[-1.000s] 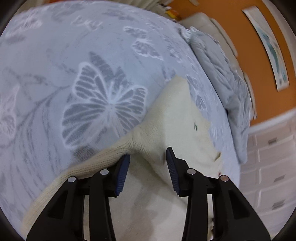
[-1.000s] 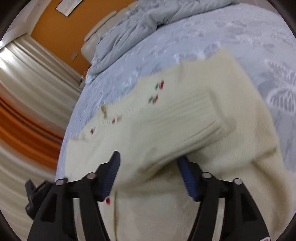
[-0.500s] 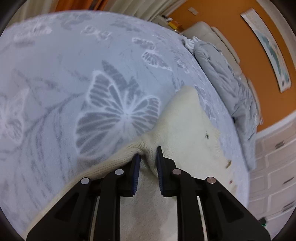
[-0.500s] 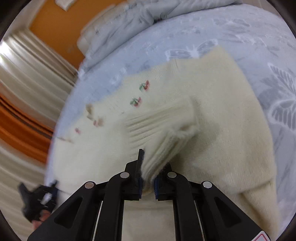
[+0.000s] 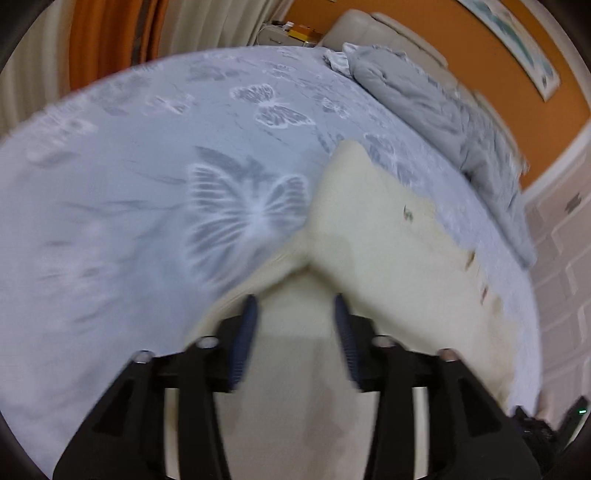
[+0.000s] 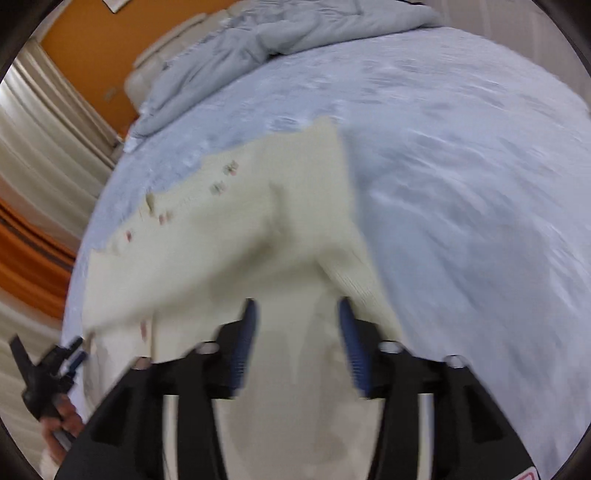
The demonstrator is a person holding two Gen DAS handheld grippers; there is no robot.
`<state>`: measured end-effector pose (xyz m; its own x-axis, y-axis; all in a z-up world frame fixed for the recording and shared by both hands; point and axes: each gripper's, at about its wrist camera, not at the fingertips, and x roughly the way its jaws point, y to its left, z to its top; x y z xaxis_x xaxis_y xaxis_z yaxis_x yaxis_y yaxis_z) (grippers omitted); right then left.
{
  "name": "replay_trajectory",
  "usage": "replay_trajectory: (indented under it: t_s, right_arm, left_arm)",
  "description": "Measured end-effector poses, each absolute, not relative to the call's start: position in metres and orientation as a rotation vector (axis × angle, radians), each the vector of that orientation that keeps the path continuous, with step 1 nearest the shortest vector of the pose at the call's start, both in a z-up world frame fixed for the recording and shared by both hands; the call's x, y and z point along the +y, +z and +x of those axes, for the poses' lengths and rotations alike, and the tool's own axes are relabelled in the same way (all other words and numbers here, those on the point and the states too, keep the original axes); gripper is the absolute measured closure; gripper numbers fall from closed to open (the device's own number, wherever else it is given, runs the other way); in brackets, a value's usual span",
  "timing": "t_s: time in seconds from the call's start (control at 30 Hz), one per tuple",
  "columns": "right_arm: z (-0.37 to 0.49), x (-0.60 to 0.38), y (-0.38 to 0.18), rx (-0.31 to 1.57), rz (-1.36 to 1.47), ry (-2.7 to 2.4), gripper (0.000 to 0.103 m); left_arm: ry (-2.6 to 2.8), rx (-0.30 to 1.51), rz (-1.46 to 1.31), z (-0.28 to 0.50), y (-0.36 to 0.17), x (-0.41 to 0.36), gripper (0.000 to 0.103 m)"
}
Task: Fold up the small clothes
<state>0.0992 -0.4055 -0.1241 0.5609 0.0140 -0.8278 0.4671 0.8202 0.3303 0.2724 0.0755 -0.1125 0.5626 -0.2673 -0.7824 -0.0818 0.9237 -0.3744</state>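
Note:
A small cream knitted sweater (image 5: 388, 243) with tiny cherry motifs lies on the butterfly bedspread (image 5: 129, 206). In the left wrist view my left gripper (image 5: 293, 301) is open, its blue pads apart over the sweater's near folded edge, holding nothing. In the right wrist view the sweater (image 6: 236, 243) lies with a ribbed part folded over toward me. My right gripper (image 6: 295, 302) is open above that fold, pads apart. The left gripper also shows at the lower left edge of the right wrist view (image 6: 44, 365), held by a hand. Both views are motion-blurred.
A crumpled grey duvet (image 5: 443, 110) lies along the head of the bed, also in the right wrist view (image 6: 258, 40). Behind it are a cream headboard (image 5: 399, 26) and an orange wall. White drawers (image 5: 561, 258) stand at the right, curtains (image 6: 40, 147) at the left.
Both grippers closed on sweater folds half a second ago and have now opened and let go. The folded part has dropped onto the sweater, and both views have pulled back.

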Motion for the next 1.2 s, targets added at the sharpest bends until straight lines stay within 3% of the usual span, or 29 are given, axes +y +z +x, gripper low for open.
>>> replay_trajectory:
  t_s: [0.13,0.17,0.27,0.43,0.77,0.8,0.93,1.13,1.2]
  right_arm:
    - [0.008,-0.383,-0.120,1.000,0.504,-0.303,0.037]
    - [-0.006,-0.375,-0.120,1.014,0.484,-0.316,0.031]
    - [-0.053,-0.353,-0.131,1.049,0.459,-0.316,0.027]
    - [-0.081,-0.346,-0.157,1.054,0.574,-0.333,0.027]
    - [-0.074,-0.353,-0.180,1.070,0.657,-0.372,0.023]
    - [-0.074,-0.353,-0.181,1.066,0.664,-0.365,0.022]
    - [-0.080,-0.357,-0.179,1.033,0.731,-0.365,0.023]
    - [-0.087,-0.361,-0.175,0.988,0.778,-0.368,0.023]
    - [-0.093,-0.362,-0.169,0.957,0.775,-0.387,0.023]
  left_arm:
    - [-0.112,0.999,-0.290,0.209,-0.095,0.102,0.027]
    - [-0.107,1.019,-0.291,0.191,-0.093,0.112,0.024]
    - [-0.118,1.077,-0.342,0.146,-0.100,0.139,0.018]
    - [-0.079,1.127,-0.377,0.091,-0.124,0.156,0.018]
    - [-0.109,1.121,-0.350,0.092,-0.139,0.132,0.011]
    - [-0.113,1.113,-0.348,0.092,-0.139,0.132,0.012]
    - [-0.133,1.094,-0.338,0.093,-0.136,0.129,0.036]
    - [-0.106,1.062,-0.376,0.090,-0.130,0.142,0.035]
    - [-0.054,1.003,-0.363,0.085,-0.119,0.151,0.029]
